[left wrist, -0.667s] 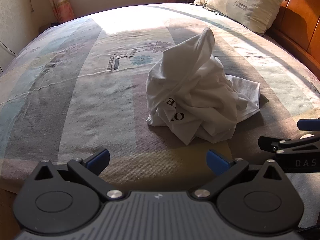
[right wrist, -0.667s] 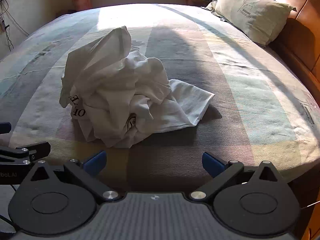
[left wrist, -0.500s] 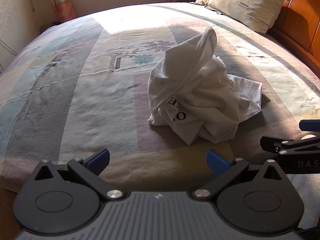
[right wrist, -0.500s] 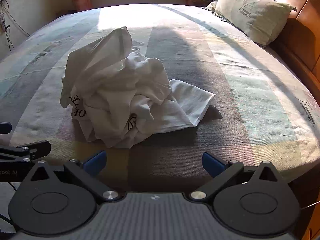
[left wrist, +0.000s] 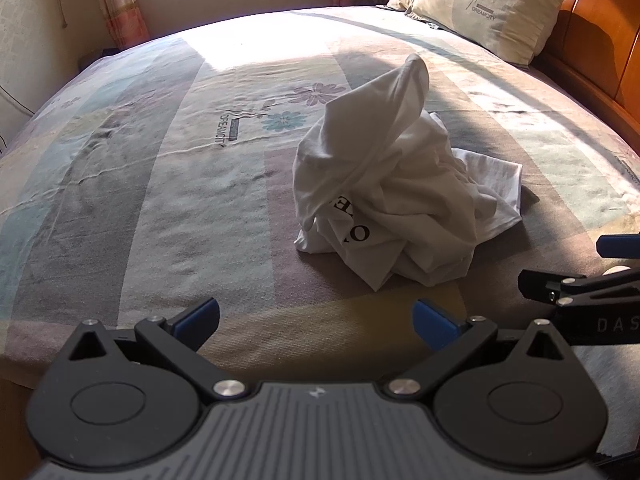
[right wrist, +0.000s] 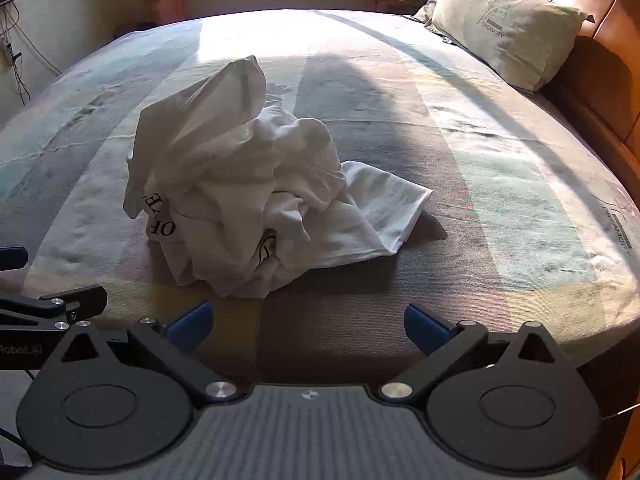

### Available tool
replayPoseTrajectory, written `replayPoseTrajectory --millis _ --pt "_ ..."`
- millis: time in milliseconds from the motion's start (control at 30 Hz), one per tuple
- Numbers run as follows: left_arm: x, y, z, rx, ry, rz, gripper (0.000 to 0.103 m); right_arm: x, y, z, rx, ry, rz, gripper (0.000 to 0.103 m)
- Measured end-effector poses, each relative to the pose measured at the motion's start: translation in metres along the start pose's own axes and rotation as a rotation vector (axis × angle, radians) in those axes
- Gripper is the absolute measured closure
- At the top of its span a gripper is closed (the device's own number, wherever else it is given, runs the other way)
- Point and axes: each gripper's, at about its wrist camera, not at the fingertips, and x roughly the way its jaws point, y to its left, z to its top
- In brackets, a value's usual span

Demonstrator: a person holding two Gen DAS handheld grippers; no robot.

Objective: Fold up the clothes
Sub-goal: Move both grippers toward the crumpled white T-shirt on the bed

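Spanning the room, the bed [left wrist: 160, 200] carries a pillow [left wrist: 488, 12] at its far right. Near its middle lies a crumpled white T-shirt [left wrist: 392, 200]. Nearest, the left hand-held gripper [left wrist: 316, 318] and right hand-held gripper [right wrist: 306, 320] hover released, empty.

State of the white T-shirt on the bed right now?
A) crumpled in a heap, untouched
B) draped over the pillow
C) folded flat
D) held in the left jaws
A: the white T-shirt sits bunched in a heap on the bed; both left gripper and right gripper have jaws open, short of it.
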Motion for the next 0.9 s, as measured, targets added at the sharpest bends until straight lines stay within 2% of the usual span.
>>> replayPoseTrajectory --millis 467,900 --pt "-0.0015 -0.0018 -0.0005 0.009 -0.005 -0.004 0.001 0.0039 0.0014 -0.0005 0.006 0.029 0.04 0.0" --pt "-0.0016 -0.0016 0.0004 0.013 -0.01 -0.011 0.001 0.0044 0.001 0.0011 -0.001 0.029 0.037 0.0"
